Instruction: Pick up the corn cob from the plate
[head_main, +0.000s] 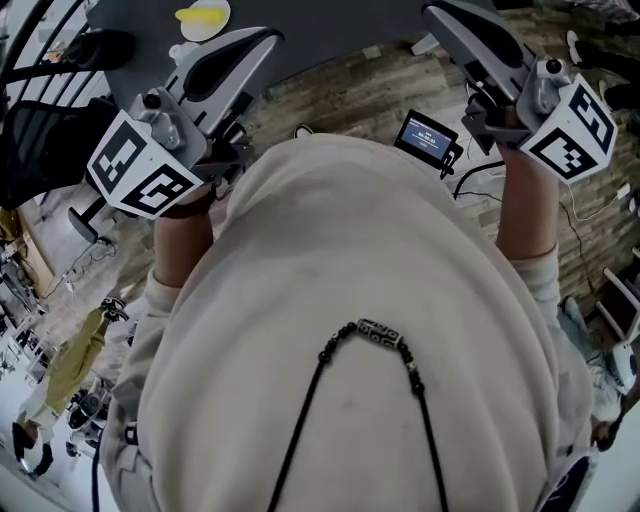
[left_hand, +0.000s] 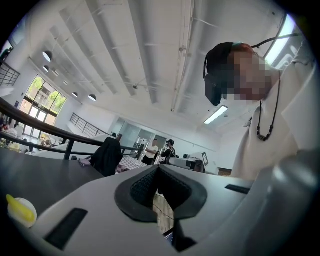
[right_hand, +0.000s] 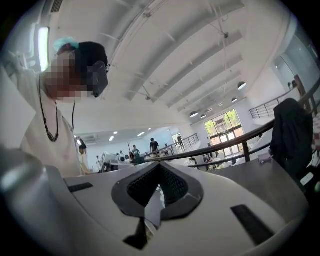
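While closed, 2 tools nr table

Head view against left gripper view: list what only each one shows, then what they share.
Only the head view shows the right gripper, the black-and-white marker cubes and the person's forearms. Only the left gripper view shows the white beamed ceiling, the tall windows and a black garment hung beyond the table. Both show the yellow corn cob on its round white plate, the dark grey table, the black bead necklace and the left gripper, shut and empty.
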